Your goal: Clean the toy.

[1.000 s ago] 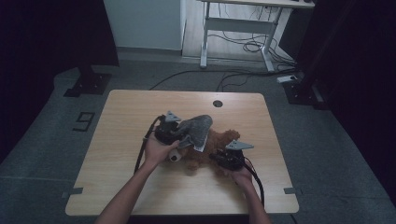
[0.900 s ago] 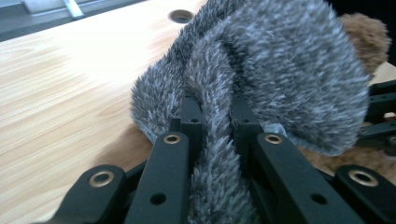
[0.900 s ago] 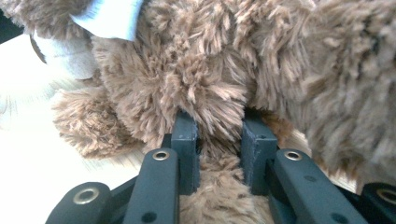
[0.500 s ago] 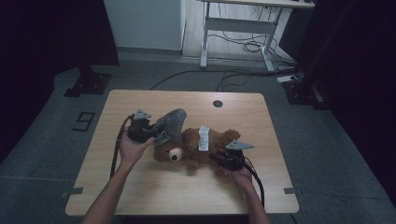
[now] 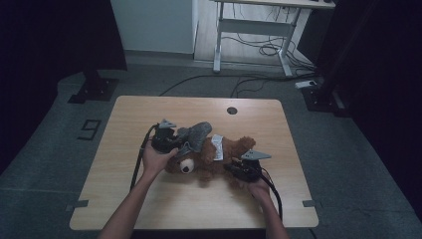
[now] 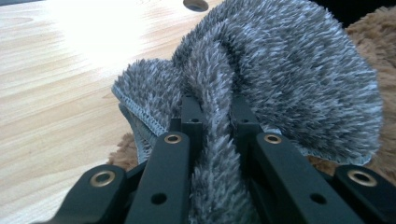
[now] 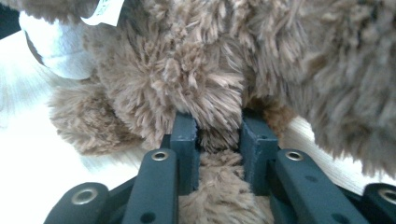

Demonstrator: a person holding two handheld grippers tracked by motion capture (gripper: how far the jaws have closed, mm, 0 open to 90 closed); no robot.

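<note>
Scanning the tabletop from left to right, we list the following.

Item one: the left tool, held in the person's left hand at the left of the toy. In the left gripper view we see its black jaws clenched on a fold of the grey fuzzy cloth, the pile bulging up between the two pads. In the high view that cloth is bunched over the head end of the bear, just above its muzzle.

Item two: the brown teddy bear, lying on its back near the middle of the tabletop, head toward the left, legs toward the right. We note a pale muzzle with a dark nose and a white label on the chest. The bear rests on the wood; the cloth touches its head.

Item three: the right tool, held in the person's right hand at the bear's lower right. In the right gripper view the jaws grasp a tuft of the bear's brown plush, a limb by the look of it; which limb we cannot tell. Its jaws have just been opening a little, with the plush pinched between them.

Item four: a round hole in the tabletop near the far edge, well apart from the bear.
</note>
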